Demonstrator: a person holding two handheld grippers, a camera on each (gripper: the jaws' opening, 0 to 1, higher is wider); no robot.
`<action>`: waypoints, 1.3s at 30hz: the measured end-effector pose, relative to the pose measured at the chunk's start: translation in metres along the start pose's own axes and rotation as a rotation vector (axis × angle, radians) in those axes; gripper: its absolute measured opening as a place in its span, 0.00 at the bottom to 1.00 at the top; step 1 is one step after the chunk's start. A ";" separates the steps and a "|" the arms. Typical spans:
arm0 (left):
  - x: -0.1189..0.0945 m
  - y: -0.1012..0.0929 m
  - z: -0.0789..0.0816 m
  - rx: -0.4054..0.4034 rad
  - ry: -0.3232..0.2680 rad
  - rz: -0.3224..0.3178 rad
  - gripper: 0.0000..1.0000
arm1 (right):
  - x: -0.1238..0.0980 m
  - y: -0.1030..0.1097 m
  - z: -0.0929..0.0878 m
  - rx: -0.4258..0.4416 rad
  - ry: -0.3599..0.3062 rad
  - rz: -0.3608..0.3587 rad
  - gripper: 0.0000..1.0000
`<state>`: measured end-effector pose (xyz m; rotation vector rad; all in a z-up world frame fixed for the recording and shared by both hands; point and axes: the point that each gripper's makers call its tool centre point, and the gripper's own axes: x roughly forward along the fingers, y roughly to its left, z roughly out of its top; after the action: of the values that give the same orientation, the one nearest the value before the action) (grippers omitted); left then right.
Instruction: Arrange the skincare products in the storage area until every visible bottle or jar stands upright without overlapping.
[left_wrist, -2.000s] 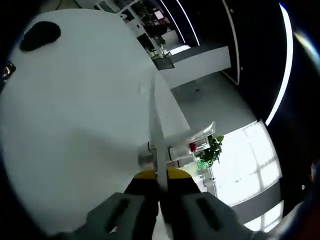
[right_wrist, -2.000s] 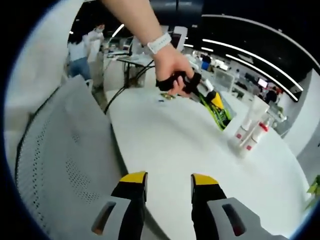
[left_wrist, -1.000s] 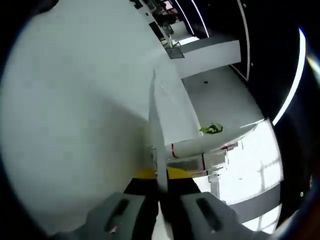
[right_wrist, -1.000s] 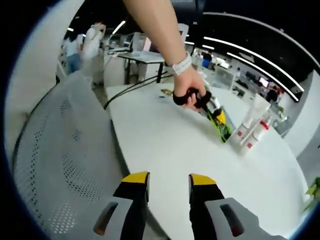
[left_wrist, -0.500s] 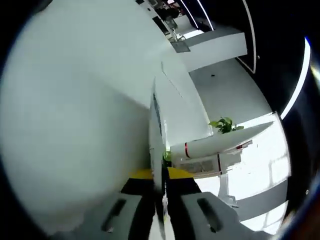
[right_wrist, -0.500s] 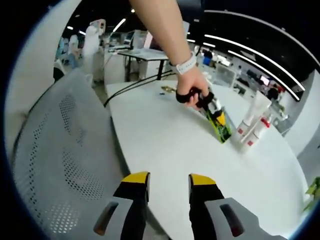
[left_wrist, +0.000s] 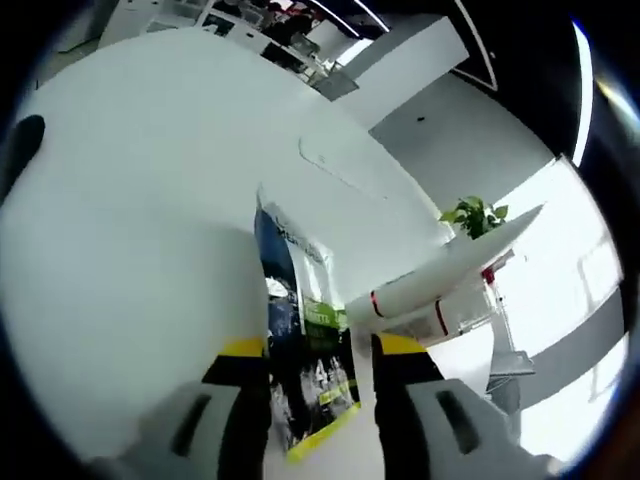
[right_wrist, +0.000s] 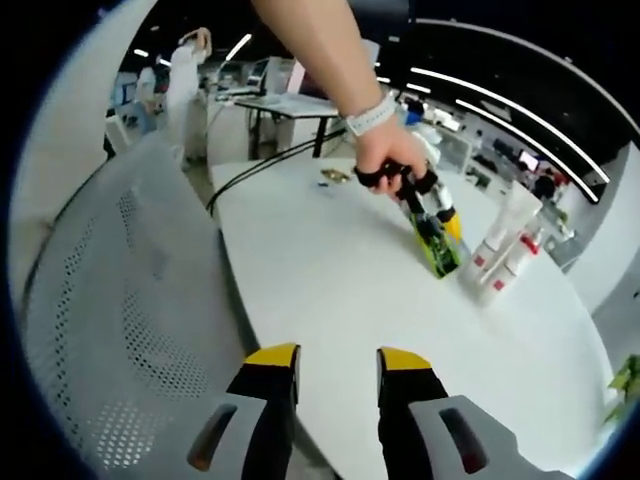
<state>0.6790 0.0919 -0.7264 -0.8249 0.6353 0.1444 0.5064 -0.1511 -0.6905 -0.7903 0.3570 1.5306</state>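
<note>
One flat sachet (left_wrist: 305, 350) between left gripper (left_wrist: 318, 352) jaws, white tubes (left_wrist: 440, 280) beside

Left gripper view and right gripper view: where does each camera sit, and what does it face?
Left gripper view: rides the left tool, low over the white table, facing a flat printed packet between its parted jaws and white tubes beyond.
Right gripper view: rides the right tool, back at the table edge beside a mesh chair, facing the person's hand.
Shared: packet, tubes, table.
</note>
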 end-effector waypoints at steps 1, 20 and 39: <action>-0.001 0.000 -0.001 0.023 0.004 0.012 0.37 | 0.000 0.000 0.000 0.000 0.001 0.000 0.31; -0.019 -0.005 -0.021 0.383 0.112 0.164 0.47 | -0.002 0.001 0.002 -0.021 -0.011 -0.005 0.31; -0.085 0.013 -0.019 0.585 0.151 0.208 0.50 | -0.002 0.004 0.005 -0.035 -0.029 0.011 0.31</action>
<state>0.5971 0.0975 -0.6950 -0.2047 0.8516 0.0770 0.5010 -0.1502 -0.6864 -0.7941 0.3140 1.5610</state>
